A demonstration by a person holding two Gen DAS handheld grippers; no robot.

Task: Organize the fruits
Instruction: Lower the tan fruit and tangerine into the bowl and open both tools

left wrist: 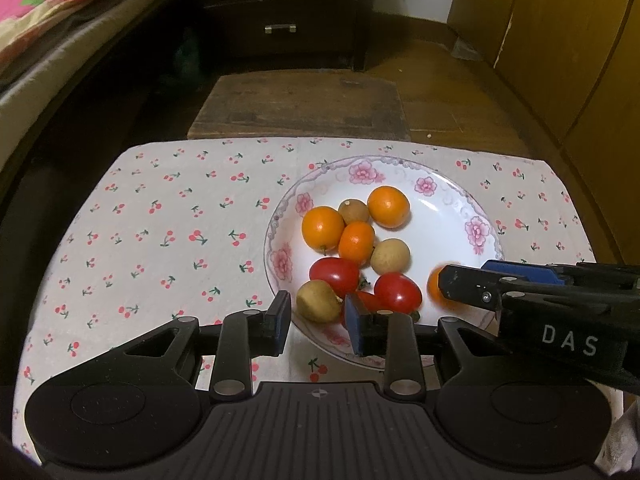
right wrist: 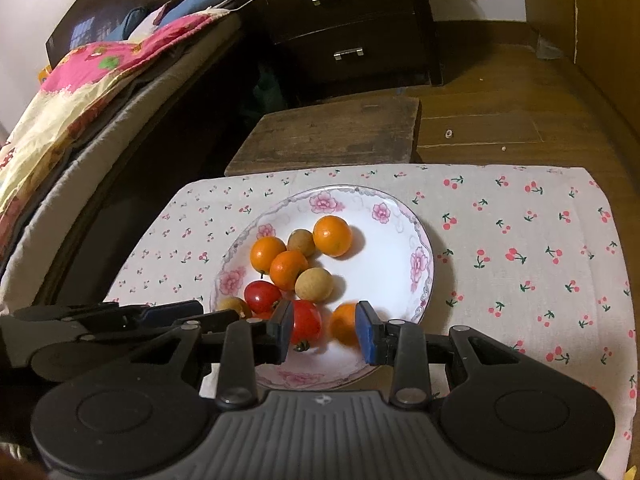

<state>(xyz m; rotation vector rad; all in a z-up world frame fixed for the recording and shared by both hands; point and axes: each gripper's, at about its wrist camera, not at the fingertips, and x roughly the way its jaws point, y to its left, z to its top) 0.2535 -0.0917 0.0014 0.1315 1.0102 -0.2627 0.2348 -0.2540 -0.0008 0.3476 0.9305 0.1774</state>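
Left wrist view: the left gripper point(left wrist: 318, 322) is held open, fingers wide, above the near rim of the white floral-rimmed ceramic plate point(left wrist: 448, 204) of fruits on the cherry-print tabletop cloth point(left wrist: 160, 216). "DAS" is read on the right gripper point(left wrist: 464, 280).

Right wrist view: the right gripper point(right wrist: 325, 330) is spread wide around a blurred small orange citrus fruit point(right wrist: 344, 324), unclamped, beside a red cherry tomato point(right wrist: 306, 320).

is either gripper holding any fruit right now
No. Both are open: left gripper straddles a brown fruit, right gripper brackets a tomato and blurred orange.
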